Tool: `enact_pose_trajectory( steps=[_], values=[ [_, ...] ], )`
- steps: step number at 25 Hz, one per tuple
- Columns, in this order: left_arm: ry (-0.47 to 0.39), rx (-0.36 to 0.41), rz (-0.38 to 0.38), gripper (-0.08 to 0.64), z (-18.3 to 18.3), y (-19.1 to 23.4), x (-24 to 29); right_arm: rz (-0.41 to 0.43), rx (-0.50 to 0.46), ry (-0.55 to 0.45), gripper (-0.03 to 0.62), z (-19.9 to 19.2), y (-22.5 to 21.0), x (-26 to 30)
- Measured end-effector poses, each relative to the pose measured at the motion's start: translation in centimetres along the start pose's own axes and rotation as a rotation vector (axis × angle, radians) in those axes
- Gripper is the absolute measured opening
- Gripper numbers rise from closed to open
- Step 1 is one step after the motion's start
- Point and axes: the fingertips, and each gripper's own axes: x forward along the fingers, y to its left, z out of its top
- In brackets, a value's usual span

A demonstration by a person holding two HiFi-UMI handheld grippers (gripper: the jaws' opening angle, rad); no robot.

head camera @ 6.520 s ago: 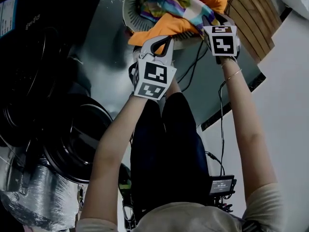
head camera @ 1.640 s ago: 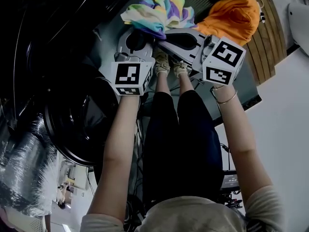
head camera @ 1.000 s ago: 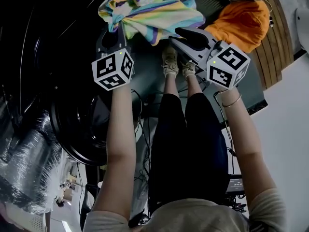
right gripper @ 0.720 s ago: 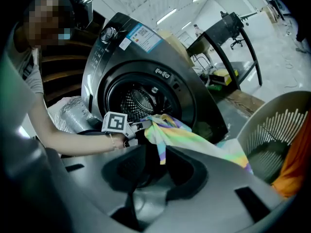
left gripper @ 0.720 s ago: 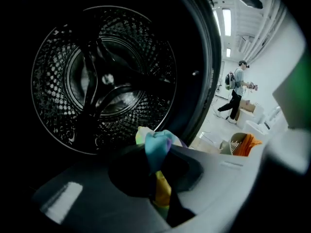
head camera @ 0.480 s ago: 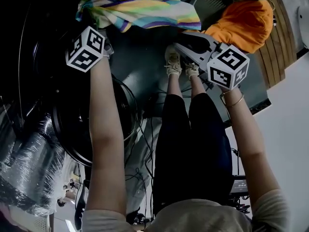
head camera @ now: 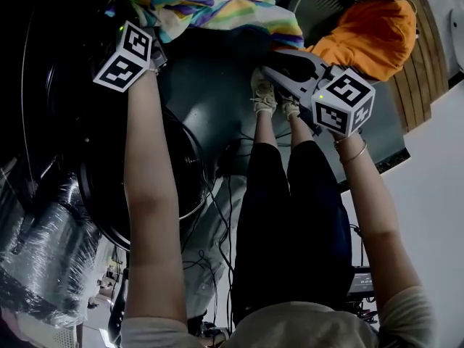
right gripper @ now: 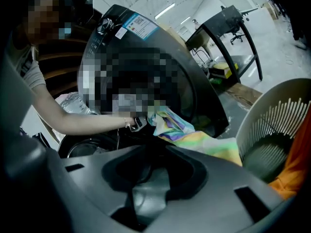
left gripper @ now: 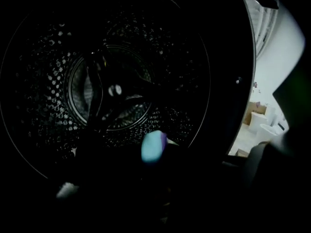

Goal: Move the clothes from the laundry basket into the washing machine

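Observation:
My left gripper (head camera: 151, 48) is shut on a rainbow-striped cloth (head camera: 210, 9), which trails to the right in front of the dark mouth of the washing machine (head camera: 65, 64). The left gripper view looks straight into the perforated drum (left gripper: 112, 89). Its jaws are lost in the dark there, and only a pale blue fold of the cloth (left gripper: 153, 147) shows. My right gripper (head camera: 270, 67) hangs near the white laundry basket (head camera: 319, 2), jaws a little apart and empty. An orange garment (head camera: 370, 31) lies in the basket. The right gripper view shows the left gripper (right gripper: 137, 123) with the cloth (right gripper: 184, 132).
The round washer door (head camera: 138, 187) stands swung open below my left arm. Plastic-wrapped bundles (head camera: 43, 267) lie at lower left. Cables (head camera: 225, 194) run over the floor beside the person's legs. A wooden slatted wall (head camera: 413, 56) stands behind the basket (right gripper: 272, 125).
My left gripper has carried the striped cloth leftward from beside the basket to the drum opening. The right gripper has dropped slightly and stays empty near the basket.

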Motion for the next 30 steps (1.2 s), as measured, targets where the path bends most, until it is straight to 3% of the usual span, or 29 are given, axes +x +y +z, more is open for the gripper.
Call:
enact_pose_trajectory(
  steps=[1,4,6,11,17,22,30],
  values=[
    [0.013,-0.021,0.002,0.068,-0.4,-0.2,0.4,0.001,-0.003,-0.001,0.112,0.1,0.0,0.0],
    [0.032,-0.101,-0.006,0.238,-1.2,-0.6,0.9,0.008,-0.007,-0.005,0.112,0.2,0.1,0.2],
    [0.018,-0.137,-0.022,0.280,-0.9,-1.0,0.4,0.011,-0.010,-0.005,0.112,0.2,0.3,0.2],
    [0.014,-0.159,-0.067,0.295,-2.3,-3.4,-3.4,0.012,0.010,-0.011,0.112,-0.3,0.6,-0.1],
    [0.212,-0.283,-0.073,0.295,-12.3,-7.1,-7.1,0.015,0.039,0.010,0.112,-2.5,0.4,-0.4],
    [0.336,-0.334,-0.080,0.295,-18.9,-8.9,-5.3,0.003,0.030,0.013,0.112,-3.0,-0.9,-0.2],
    [0.406,-0.381,-0.078,0.280,-22.3,-10.4,-0.4,-0.009,0.054,-0.012,0.112,-3.7,-2.6,0.1]
  ],
)
